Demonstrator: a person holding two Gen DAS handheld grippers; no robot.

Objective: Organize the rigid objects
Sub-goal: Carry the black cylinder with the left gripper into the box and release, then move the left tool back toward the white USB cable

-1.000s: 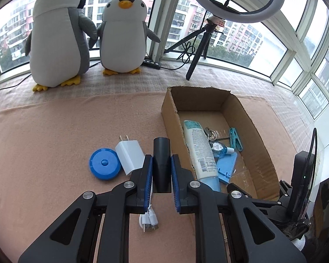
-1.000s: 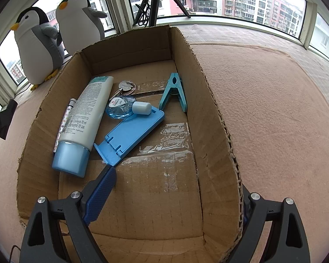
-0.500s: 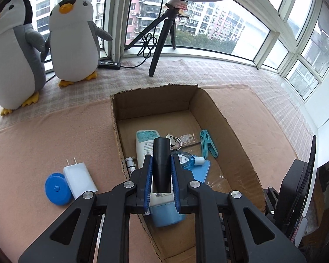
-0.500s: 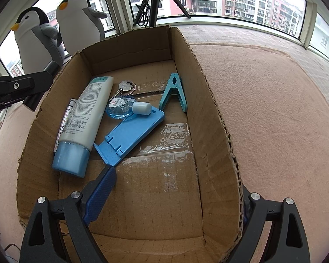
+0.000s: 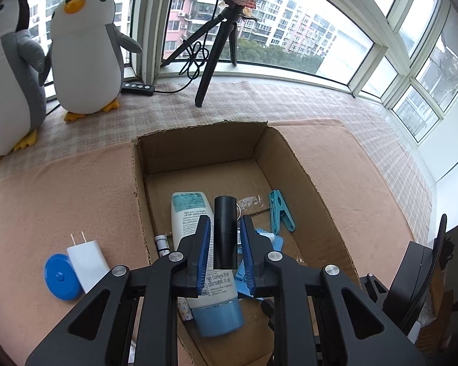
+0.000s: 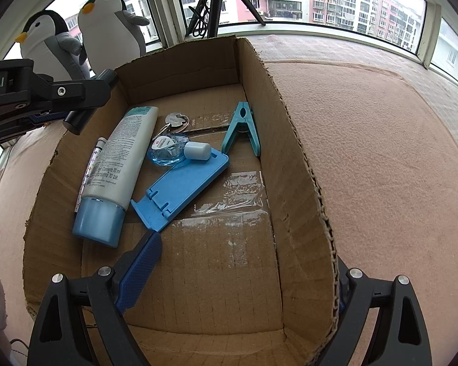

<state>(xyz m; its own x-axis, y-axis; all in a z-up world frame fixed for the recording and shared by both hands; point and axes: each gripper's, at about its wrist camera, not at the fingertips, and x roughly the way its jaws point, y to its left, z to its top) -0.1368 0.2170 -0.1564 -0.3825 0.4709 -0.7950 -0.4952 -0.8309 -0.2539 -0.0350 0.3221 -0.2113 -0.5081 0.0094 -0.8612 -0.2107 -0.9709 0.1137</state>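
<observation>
A pink blanket (image 5: 61,189) covers the surface, and a checked mat lies beyond it toward the windows. On the blanket sits an open cardboard box (image 5: 308,183), its near right wall straddled by the right gripper (image 6: 244,262): one blue pad is inside the box above the floor, the other finger is outside the wall. Its jaws stand wide and hold nothing; whether the outer pad touches the cardboard I cannot tell.

Two plush penguins (image 5: 85,52) stand on the mat by the window, next to a black tripod (image 5: 213,55) under a ring light.

The left gripper (image 5: 225,244) hangs over the left half of the box. Its jaws are opening, and a black cylinder (image 5: 225,231) is between them with a visible gap on each side, so the pads no longer press on it. In the right wrist view the cylinder (image 6: 88,103) pokes out beyond the left gripper (image 6: 55,103) above the box's left wall.

In the box lie a white tube with a blue cap (image 6: 116,170), a blue phone stand (image 6: 183,192), a teal clothespin (image 6: 242,128), a small clear blue bottle (image 6: 171,151), a key ring (image 6: 177,120) and a thin patterned pen (image 6: 90,170) beside the tube.

Left of the box on the blanket, a white plug (image 5: 85,259) touches a round blue tape measure (image 5: 59,276).
</observation>
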